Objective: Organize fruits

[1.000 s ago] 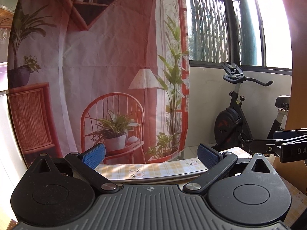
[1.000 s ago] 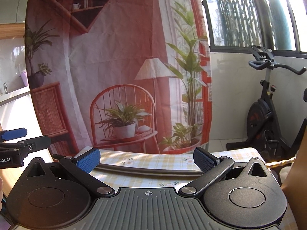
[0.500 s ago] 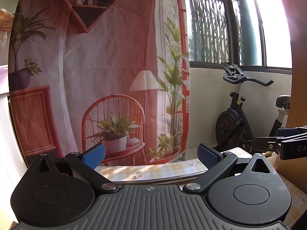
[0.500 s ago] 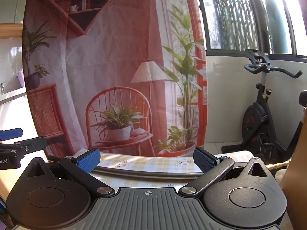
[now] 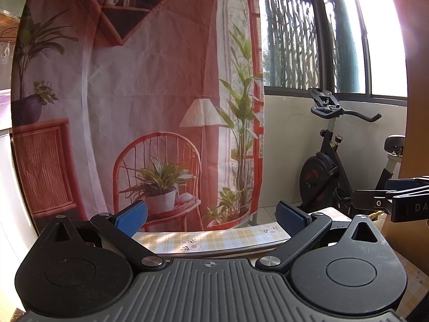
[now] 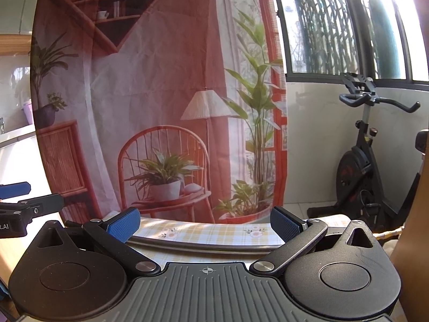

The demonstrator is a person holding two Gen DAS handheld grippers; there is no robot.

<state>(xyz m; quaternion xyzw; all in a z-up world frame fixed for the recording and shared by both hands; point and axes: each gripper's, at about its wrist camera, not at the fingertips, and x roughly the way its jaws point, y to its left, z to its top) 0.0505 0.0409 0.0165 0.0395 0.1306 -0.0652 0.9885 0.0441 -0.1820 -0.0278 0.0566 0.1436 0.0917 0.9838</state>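
Observation:
No fruit shows in either view. My left gripper (image 5: 211, 214) is open, its blue pads wide apart with nothing between them, held level above a table with a yellow checked floral cloth (image 5: 214, 238). My right gripper (image 6: 205, 220) is likewise open and empty over the same cloth (image 6: 209, 234). Each gripper appears in the other's view: the right one at the right edge (image 5: 396, 200), the left one at the left edge (image 6: 24, 201). Both cameras look out over the table's far edge, so the tabletop near me is hidden behind the gripper bodies.
A printed backdrop (image 5: 150, 94) with a chair, plants and a lamp hangs just beyond the table. An exercise bike (image 5: 329, 166) stands at the right under barred windows (image 5: 292, 40). A brown wooden surface (image 5: 418, 107) fills the right edge.
Both grippers have tilted slightly upward, so the backdrop sits a little lower in view and less tablecloth shows. The fingers have stayed open.

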